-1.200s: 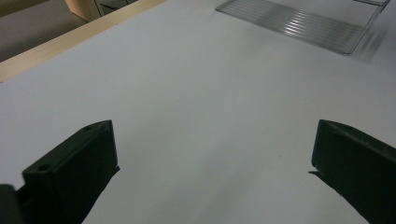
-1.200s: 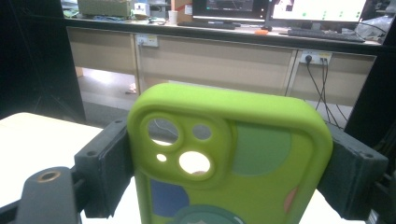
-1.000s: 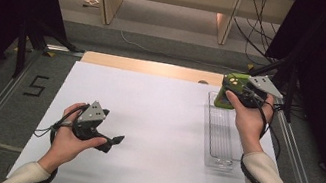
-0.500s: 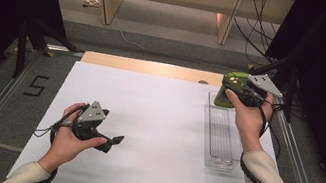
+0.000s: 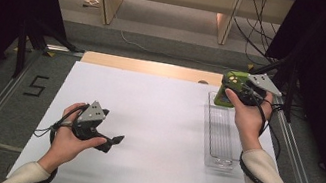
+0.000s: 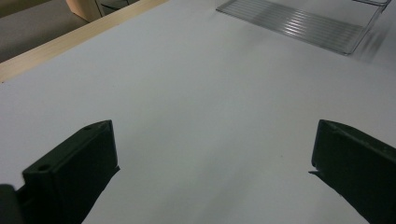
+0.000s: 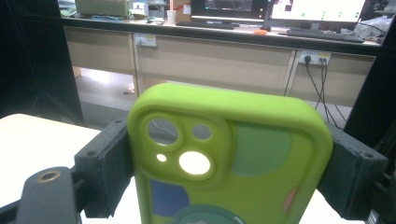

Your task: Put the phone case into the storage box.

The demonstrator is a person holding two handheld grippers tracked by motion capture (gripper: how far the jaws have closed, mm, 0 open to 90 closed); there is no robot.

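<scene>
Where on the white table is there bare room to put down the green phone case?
The wide white tabletop between the left tongs and the clear ribbed plastic tray lies bare. The tray's own floor is bare too. The far right corner is crowded by the right tongs gripping the lime-green phone case.

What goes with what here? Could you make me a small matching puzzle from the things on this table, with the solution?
Things:
1. phone case
2. clear tray
3. left gripper
4. table

Descriptions:
A. white and flat
B. lime green, clamped between two black jaws
C. see-through, ribbed, lying at the table's right side
D. jaws apart, nothing between them

Pairs: 1-B, 2-C, 3-D, 4-A
</scene>
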